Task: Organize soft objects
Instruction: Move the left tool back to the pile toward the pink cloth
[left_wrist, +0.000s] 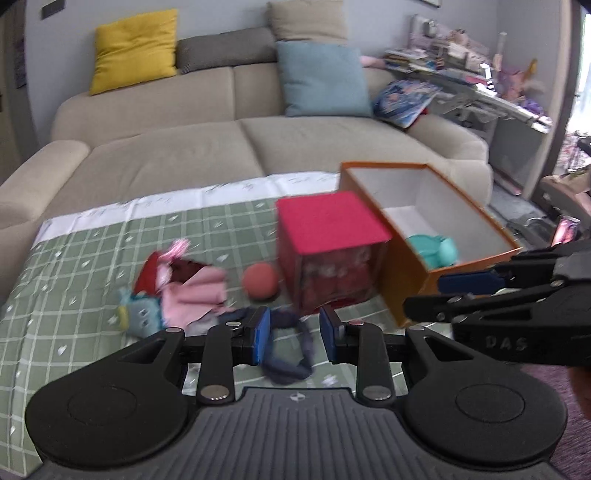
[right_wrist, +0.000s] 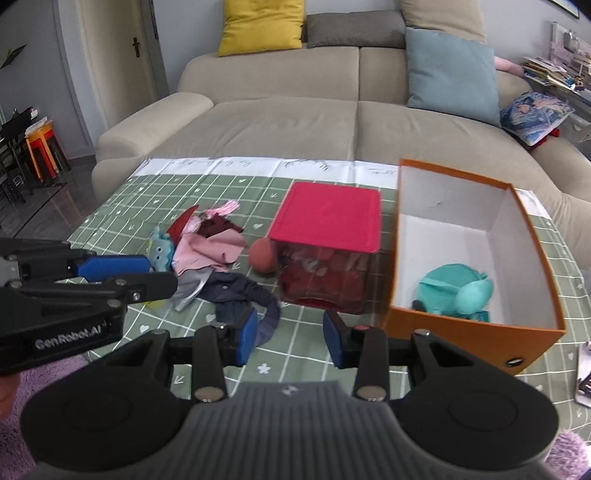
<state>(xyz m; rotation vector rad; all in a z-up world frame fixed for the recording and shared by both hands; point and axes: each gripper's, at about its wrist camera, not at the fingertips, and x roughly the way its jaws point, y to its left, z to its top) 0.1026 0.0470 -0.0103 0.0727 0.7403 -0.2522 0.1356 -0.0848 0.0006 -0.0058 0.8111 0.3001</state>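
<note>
A pile of soft things lies on the green checked cloth (left_wrist: 74, 295): a pink cloth (left_wrist: 195, 291), a red piece, a small blue plush (left_wrist: 142, 314) and a dark blue fabric band (left_wrist: 291, 350). A red-brown ball (left_wrist: 259, 280) lies beside a red-lidded box (left_wrist: 328, 254). An open orange box (left_wrist: 436, 236) holds a teal plush (left_wrist: 436, 249). My left gripper (left_wrist: 294, 338) is open and empty above the dark band. My right gripper (right_wrist: 290, 338) is open and empty, in front of the red box (right_wrist: 328, 251) and left of the orange box (right_wrist: 472, 258); the teal plush (right_wrist: 458, 290) lies inside.
A beige sofa (left_wrist: 240, 147) with yellow, grey and blue cushions stands behind the table. A cluttered shelf (left_wrist: 480, 81) is at the right. A door and stacked stools (right_wrist: 40, 151) are at the left in the right wrist view. Purple rug shows at the near edge.
</note>
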